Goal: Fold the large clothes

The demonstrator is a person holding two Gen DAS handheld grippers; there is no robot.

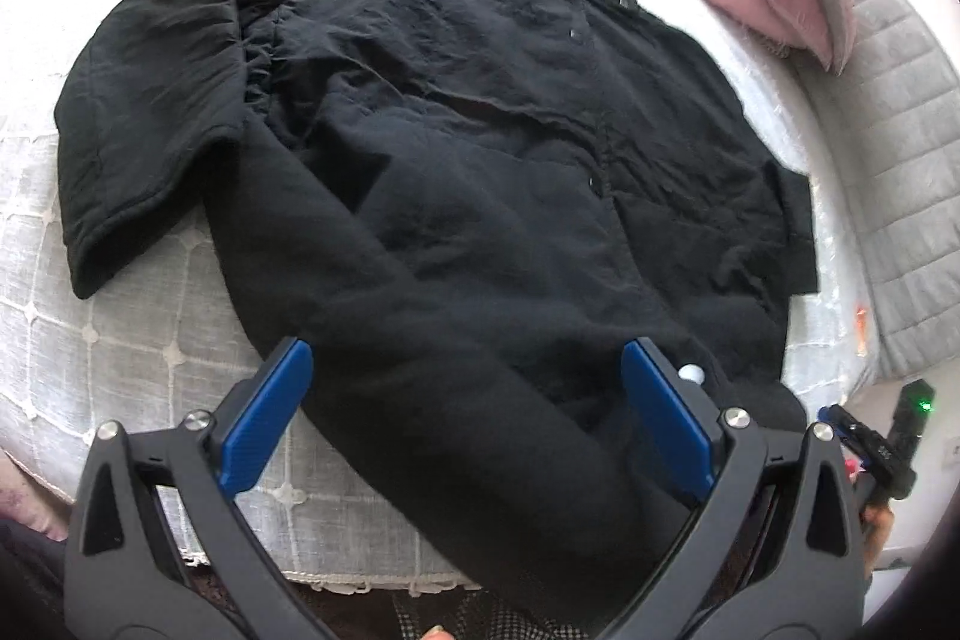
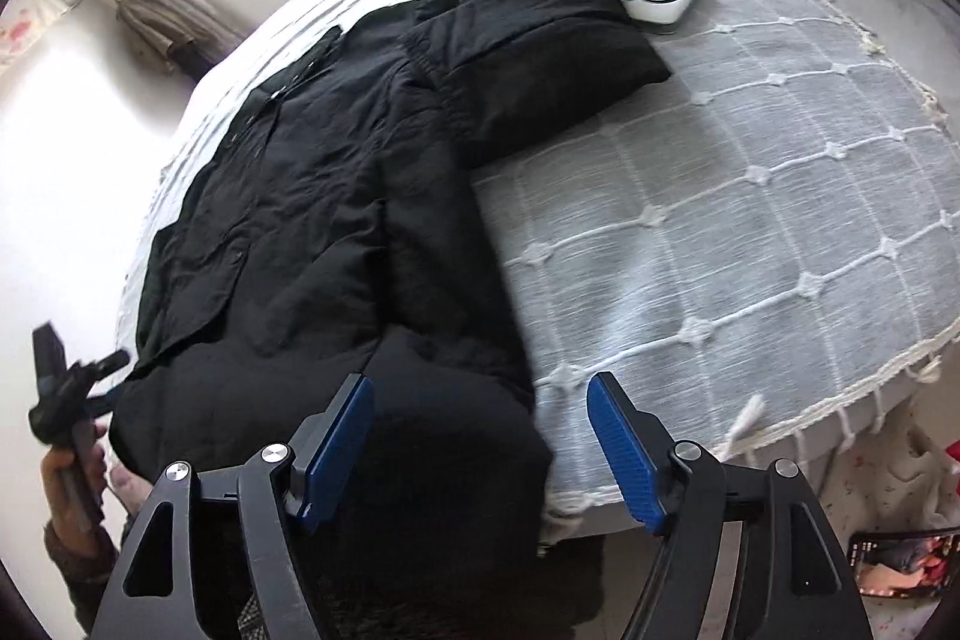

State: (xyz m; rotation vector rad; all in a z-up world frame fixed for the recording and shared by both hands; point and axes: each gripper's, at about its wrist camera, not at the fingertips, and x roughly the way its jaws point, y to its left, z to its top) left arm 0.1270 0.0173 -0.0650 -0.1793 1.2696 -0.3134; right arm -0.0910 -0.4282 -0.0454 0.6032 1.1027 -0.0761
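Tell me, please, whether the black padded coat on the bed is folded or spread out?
Mostly spread: the black padded coat lies flat, one sleeve out sideways, the other sleeve folded across its front.

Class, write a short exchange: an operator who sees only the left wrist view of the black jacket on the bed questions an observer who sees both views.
Operator: Is my right gripper holding the jacket?
Observer: No. The right gripper stands open over the near edge of the jacket, its pads gripping nothing.
Operator: Anything beside the outstretched sleeve?
Observer: Yes. A white device with a blue ring lies on the bedspread, right beside the sleeve.
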